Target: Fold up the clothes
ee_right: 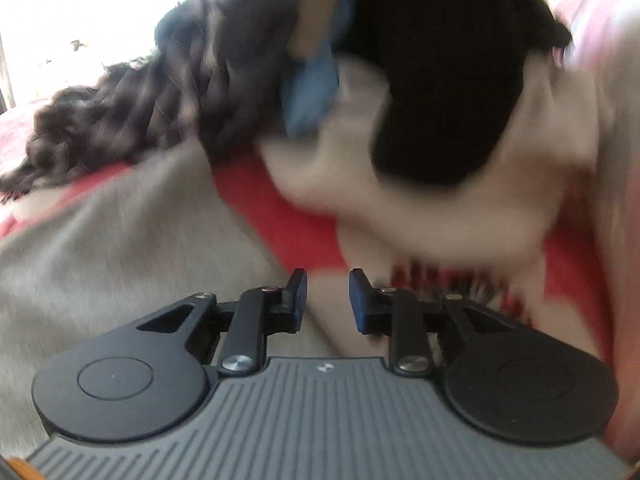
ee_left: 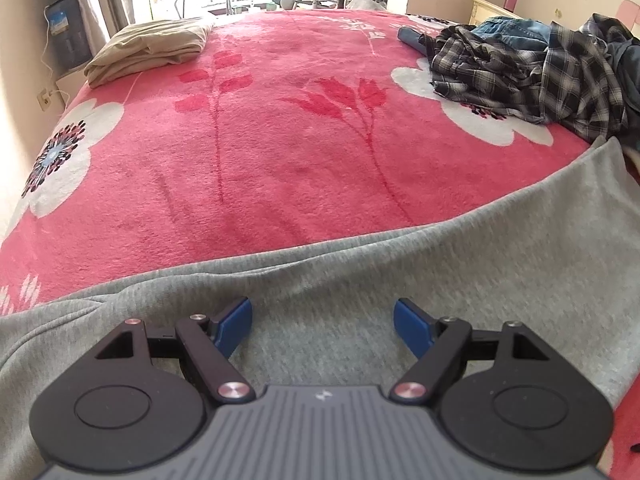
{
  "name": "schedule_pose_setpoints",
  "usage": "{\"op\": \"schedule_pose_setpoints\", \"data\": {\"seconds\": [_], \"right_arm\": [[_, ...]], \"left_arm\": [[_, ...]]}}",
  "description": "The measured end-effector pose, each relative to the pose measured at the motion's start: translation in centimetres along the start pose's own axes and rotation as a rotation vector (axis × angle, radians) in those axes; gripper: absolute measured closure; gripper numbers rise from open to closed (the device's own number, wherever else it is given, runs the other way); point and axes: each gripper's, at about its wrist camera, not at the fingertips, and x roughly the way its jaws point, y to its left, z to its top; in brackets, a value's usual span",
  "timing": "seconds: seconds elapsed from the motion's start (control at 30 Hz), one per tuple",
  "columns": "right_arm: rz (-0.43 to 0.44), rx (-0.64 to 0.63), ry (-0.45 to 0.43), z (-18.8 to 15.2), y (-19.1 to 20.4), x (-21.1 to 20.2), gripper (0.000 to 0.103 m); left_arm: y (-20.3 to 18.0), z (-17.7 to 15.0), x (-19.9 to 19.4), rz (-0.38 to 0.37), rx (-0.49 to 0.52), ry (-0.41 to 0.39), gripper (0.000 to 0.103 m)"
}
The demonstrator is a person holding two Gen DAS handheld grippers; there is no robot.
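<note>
Left gripper [ee_left: 323,326] with jaws wide apart above grey garment [ee_left: 400,272], nothing between them, pink floral blanket [ee_left: 260,140] beyond, folded beige cloth [ee_left: 150,48] far left, plaid shirts [ee_left: 520,68] heaped far right

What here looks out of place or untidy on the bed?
A crumpled heap of plaid shirts and jeans sits unfolded at the far right of the pink blanket, unlike the neatly folded beige cloth at far left.
</note>
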Motion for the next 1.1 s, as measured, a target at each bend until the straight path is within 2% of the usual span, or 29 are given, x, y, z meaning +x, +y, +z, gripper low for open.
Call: {"op": "schedule_pose_setpoints", "data": {"seconds": [0.17,0.2,0.23,0.27,0.3,0.33,0.37,0.47,0.5,0.53,0.6,0.63,0.73,0.8,0.87,0.9,1.0,1.1], "right_arm": [[0.376,-0.264,-0.054,0.6,8.0,-2.0,0.08],[0.446,-0.328,-0.041,0.4,9.9,-1.9,0.08],[0.497,-0.39,-0.014,0.1,11.6,-1.4,0.081],[0.51,-0.432,0.011,-0.3,12.8,-0.6,0.081],[0.482,-0.451,0.037,-0.5,13.3,0.7,0.08],[0.45,-0.416,0.044,-0.1,12.6,2.1,0.08],[0.418,-0.371,0.046,0.5,11.6,3.5,0.08],[0.235,-0.183,0.056,3.4,7.2,6.8,0.08],[0.207,-0.158,0.055,4.1,6.3,7.0,0.079],[0.21,-0.158,0.037,4.4,5.9,6.3,0.078],[0.283,-0.184,-0.005,4.3,6.8,4.0,0.078],[0.352,-0.191,-0.013,4.1,7.4,3.1,0.078],[0.52,-0.237,0.038,3.6,10.2,3.6,0.078],[0.506,-0.224,0.097,3.3,11.6,6.1,0.078],[0.504,-0.104,0.107,3.7,11.0,9.1,0.082],[0.457,-0.065,0.094,4.3,10.7,9.6,0.085],[0.284,0.002,0.051,6.2,10.2,10.2,0.082],[0.347,0.047,0.026,6.5,10.3,7.9,0.08]], "left_arm": [[-0.1,-0.1,0.2,0.016,-0.014,-0.01,0.023],[-0.1,-0.1,0.1,0.017,-0.015,-0.012,0.023],[-0.1,-0.1,0.0,0.019,-0.014,-0.013,0.023],[0.0,-0.2,-0.1,0.023,-0.012,-0.015,0.023],[0.1,-0.3,-0.3,0.028,-0.01,-0.018,0.023],[0.3,-0.4,-0.5,0.034,-0.012,-0.02,0.023],[0.6,-0.4,-0.7,0.04,-0.016,-0.022,0.023],[1.9,-0.7,-1.6,0.054,-0.038,-0.024,0.023],[2.3,-0.9,-1.9,0.061,-0.043,-0.026,0.023],[2.8,-1.0,-2.3,0.068,-0.047,-0.029,0.023],[3.5,-1.3,-2.6,0.09,-0.048,-0.029,0.023],[3.8,-1.4,-2.7,0.103,-0.046,-0.028,0.023],[4.7,-1.9,-2.4,0.144,-0.049,-0.015,0.023],[5.2,-2.0,-2.0,0.162,-0.057,-0.004,0.023],[5.5,-1.8,-1.8,0.176,-0.057,-0.013,0.023],[5.7,-1.7,-1.8,0.183,-0.057,-0.017,0.023],[6.6,-1.1,-1.7,0.198,-0.087,-0.026,0.024],[7.2,-0.7,-1.8,0.206,-0.11,-0.042,0.024]]}}
